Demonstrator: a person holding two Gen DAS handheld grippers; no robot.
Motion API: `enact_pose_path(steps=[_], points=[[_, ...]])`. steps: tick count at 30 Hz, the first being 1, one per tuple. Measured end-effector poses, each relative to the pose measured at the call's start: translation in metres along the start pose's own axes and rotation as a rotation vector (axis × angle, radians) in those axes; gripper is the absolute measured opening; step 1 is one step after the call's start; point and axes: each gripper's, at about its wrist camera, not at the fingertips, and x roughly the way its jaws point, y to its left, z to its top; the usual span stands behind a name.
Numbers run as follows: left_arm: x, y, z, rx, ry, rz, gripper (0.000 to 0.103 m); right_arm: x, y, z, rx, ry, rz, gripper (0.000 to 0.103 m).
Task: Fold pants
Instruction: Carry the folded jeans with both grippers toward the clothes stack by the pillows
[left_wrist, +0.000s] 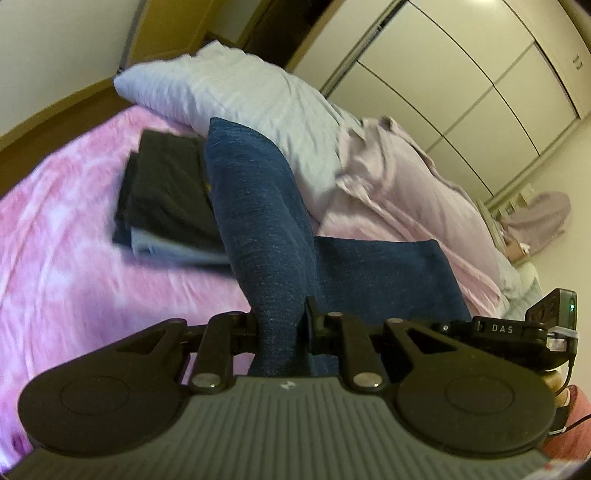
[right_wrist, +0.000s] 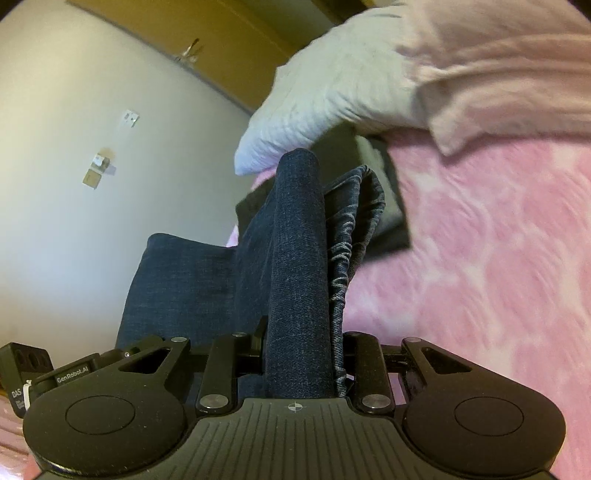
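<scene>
Right now your left gripper (left_wrist: 282, 328) is pinching a thick fold of the dark blue jeans (left_wrist: 266, 229), with both jaws pressed against the denim on either side. Your right gripper (right_wrist: 301, 354) is clamped the same way on another bunched section of the jeans, and you can see a faded, wrinkled hem hanging just to the right of the fold it grips. The jeans are lifted off the bed between your two grippers, with a slack stretch of denim spanning from one grip towards the other. Below you lies the pink mottled blanket (left_wrist: 74, 221), blurred in both wrist views. A stack of dark folded clothes (left_wrist: 166, 192) sits on the blanket just behind the jeans, partly hidden by the denim. A pale crumpled pillow (left_wrist: 229, 92) rests beyond the stack, and a light pink sheet (left_wrist: 399, 184) is heaped next to it. In your left wrist view cream wardrobe doors (left_wrist: 480, 74) fill the wall past the bed
</scene>
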Motion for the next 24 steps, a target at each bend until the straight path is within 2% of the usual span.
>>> enact_pose_path(steps=[6,16,20,24], points=[[0.027,0.033,0.06,-0.022,-0.07,0.008,0.016,0.066,0.014,0.066,-0.049,-0.004,0.032,0.023],[0.078,0.075,0.157,-0.091,-0.189,-0.052,0.016,0.132,0.038,0.177,-0.161,-0.055,0.077,0.023],[0.106,0.088,0.174,-0.104,-0.198,-0.068,0.016,0.154,0.031,0.197,-0.187,-0.069,0.081,0.023],[0.135,0.102,0.173,-0.102,-0.168,-0.051,0.016,0.182,0.008,0.202,-0.173,-0.043,0.073,0.023]])
